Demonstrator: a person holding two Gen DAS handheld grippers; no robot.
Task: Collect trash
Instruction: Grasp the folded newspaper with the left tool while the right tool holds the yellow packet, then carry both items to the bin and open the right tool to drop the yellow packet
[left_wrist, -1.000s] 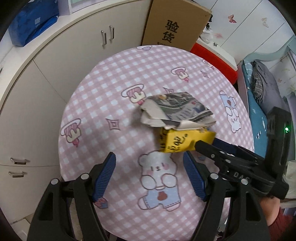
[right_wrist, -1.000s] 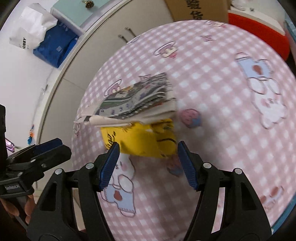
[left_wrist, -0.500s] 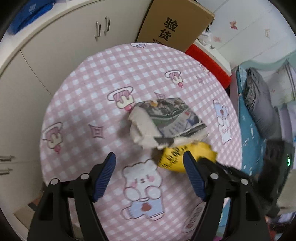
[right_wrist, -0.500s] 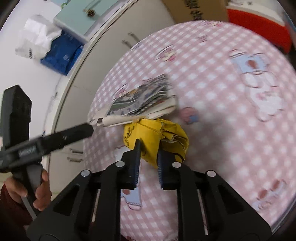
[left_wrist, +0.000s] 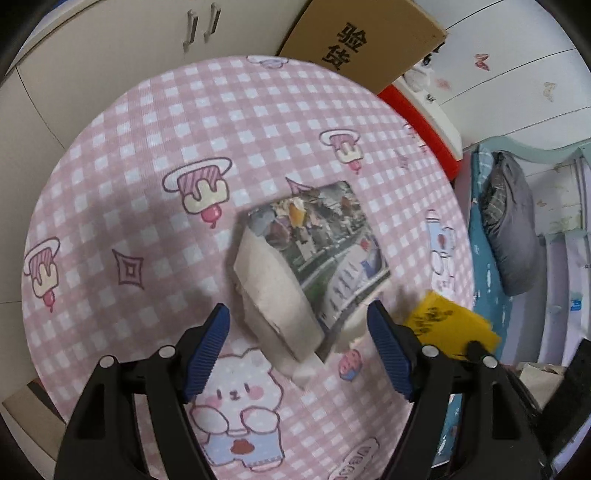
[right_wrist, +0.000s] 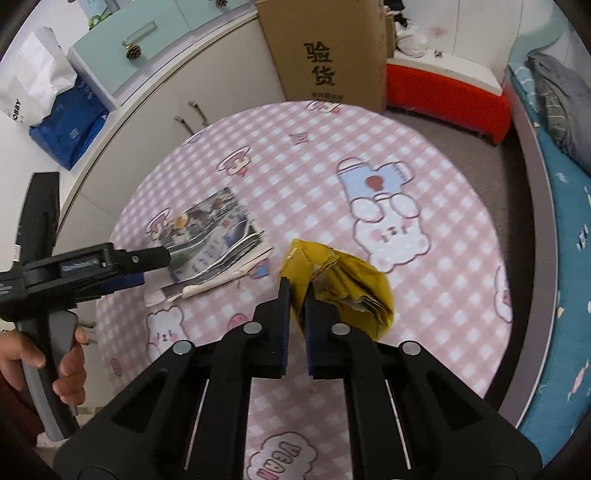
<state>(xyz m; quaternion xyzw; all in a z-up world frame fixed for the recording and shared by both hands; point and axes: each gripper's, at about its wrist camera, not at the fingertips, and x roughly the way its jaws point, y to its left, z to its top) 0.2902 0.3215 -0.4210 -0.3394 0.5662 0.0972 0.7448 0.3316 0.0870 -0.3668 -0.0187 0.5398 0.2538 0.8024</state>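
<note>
A folded newspaper (left_wrist: 314, 258) lies on the round table with the pink checked cloth (left_wrist: 147, 184). My left gripper (left_wrist: 297, 310) hangs open just above the paper's near end, one blue pad on either side, not touching it. In the right wrist view the newspaper (right_wrist: 210, 240) lies left of centre with the left gripper (right_wrist: 155, 267) over it, held by a hand. My right gripper (right_wrist: 297, 291) has its jaws closing tight on a crumpled yellow bag (right_wrist: 343, 280), lifted off the cloth (right_wrist: 424, 295). The same yellow bag (left_wrist: 447, 325) shows at the right in the left wrist view.
A tall cardboard box (right_wrist: 325, 55) and a red stool (right_wrist: 443, 96) stand behind the table. Cream cabinets (right_wrist: 147, 110) curve along the left, with a blue bag (right_wrist: 70, 125) on top. A bed with a blue cover (right_wrist: 554, 221) runs along the right.
The right gripper closed on the yellow bag and pulled it out from under the newspaper, up and to the right. The left gripper came down closer over the newspaper, still open.
</note>
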